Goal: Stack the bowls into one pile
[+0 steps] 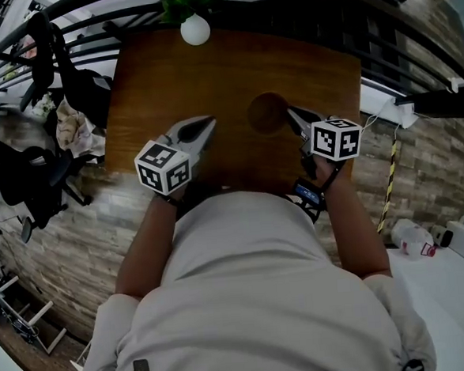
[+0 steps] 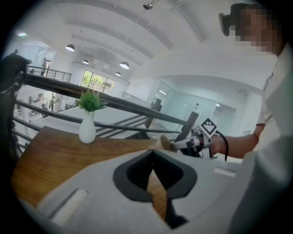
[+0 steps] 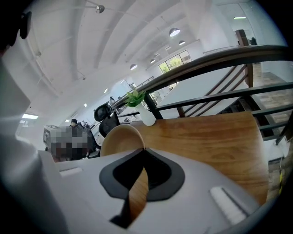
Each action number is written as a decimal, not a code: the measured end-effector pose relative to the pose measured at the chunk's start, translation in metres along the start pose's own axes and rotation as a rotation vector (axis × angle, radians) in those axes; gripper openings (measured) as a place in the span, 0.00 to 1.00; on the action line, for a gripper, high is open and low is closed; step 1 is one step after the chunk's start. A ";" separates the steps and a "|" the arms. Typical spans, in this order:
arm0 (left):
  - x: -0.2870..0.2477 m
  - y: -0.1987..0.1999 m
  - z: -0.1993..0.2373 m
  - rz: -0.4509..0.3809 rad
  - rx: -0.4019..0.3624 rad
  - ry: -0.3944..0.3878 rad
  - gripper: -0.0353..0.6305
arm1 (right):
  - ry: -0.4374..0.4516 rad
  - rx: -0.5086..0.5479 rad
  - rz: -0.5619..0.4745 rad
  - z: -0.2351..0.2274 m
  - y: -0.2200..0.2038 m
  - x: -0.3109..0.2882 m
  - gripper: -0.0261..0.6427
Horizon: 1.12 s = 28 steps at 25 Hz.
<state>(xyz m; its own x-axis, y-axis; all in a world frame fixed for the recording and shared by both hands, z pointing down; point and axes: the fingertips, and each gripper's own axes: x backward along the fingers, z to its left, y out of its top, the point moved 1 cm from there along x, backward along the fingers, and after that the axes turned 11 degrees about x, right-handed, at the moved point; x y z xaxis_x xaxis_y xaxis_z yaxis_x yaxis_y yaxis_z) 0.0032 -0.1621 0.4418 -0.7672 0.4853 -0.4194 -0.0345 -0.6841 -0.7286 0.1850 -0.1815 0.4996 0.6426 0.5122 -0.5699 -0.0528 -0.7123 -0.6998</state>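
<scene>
both grippers are held out over the wooden table (image 1: pixel 208 71), angled downward, with the forearms stretched forward side by side. the right gripper (image 1: pixel 292 115) is clamped on the rim of a wooden bowl (image 1: pixel 266 112), which is seen tilted over the table's middle. the left gripper (image 1: pixel 209 127) is closed with nothing between its jaws, near the bowl's left.

Head view looks steeply down over the person's chest onto the desk (image 1: pixel 232 74). Cameras on the left gripper (image 1: pixel 209 125) and right gripper (image 1: pixel 291 112) look low across it; all share the white vase (image 1: pixel 195 29)
</scene>
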 end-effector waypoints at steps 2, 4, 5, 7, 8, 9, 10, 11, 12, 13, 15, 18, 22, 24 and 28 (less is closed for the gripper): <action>0.004 0.000 0.000 0.006 -0.009 0.013 0.06 | 0.010 0.001 0.000 0.000 0.000 -0.002 0.06; 0.010 -0.001 0.004 0.008 -0.005 0.029 0.06 | 0.015 -0.002 0.000 0.001 0.000 -0.003 0.06; 0.013 -0.001 0.007 0.008 -0.002 0.036 0.06 | 0.019 -0.004 -0.001 0.003 0.000 -0.004 0.06; 0.017 0.000 0.011 0.007 0.000 0.044 0.06 | 0.025 -0.002 -0.005 0.007 0.002 -0.006 0.06; 0.018 0.000 0.013 0.007 0.001 0.045 0.06 | 0.026 0.002 -0.005 0.009 0.003 -0.007 0.06; 0.019 0.001 0.014 0.006 0.000 0.044 0.06 | 0.025 0.005 -0.005 0.010 0.004 -0.008 0.06; 0.019 0.002 0.014 0.006 0.000 0.041 0.06 | 0.023 0.007 -0.005 0.011 0.005 -0.009 0.06; 0.020 0.004 0.015 0.006 -0.002 0.036 0.06 | 0.020 0.008 -0.004 0.013 0.006 -0.010 0.06; 0.022 0.005 0.016 0.007 -0.005 0.031 0.06 | 0.016 0.007 -0.004 0.015 0.007 -0.012 0.06; 0.024 0.007 0.017 0.007 -0.009 0.027 0.06 | 0.013 0.007 -0.004 0.017 0.007 -0.014 0.06; 0.029 0.010 0.022 0.008 -0.017 0.020 0.06 | 0.005 0.006 -0.002 0.023 0.009 -0.019 0.06; 0.043 0.012 0.036 0.004 -0.019 0.020 0.06 | -0.008 -0.001 0.003 0.033 0.009 -0.030 0.06; 0.072 0.013 0.055 -0.005 -0.019 0.009 0.06 | -0.028 0.000 0.004 0.060 0.008 -0.043 0.06; 0.091 0.012 0.065 -0.007 -0.020 0.002 0.06 | -0.036 -0.005 0.002 0.079 0.007 -0.051 0.06; 0.125 0.012 0.088 -0.016 -0.020 -0.010 0.06 | -0.031 -0.042 -0.020 0.116 0.007 -0.066 0.06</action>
<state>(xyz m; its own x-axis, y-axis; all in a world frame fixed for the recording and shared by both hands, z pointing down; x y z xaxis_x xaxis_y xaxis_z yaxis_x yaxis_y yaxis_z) -0.1492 -0.1575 0.4288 -0.7732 0.4904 -0.4021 -0.0342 -0.6655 -0.7456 0.0539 -0.1644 0.4827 0.6192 0.5405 -0.5695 -0.0079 -0.7210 -0.6929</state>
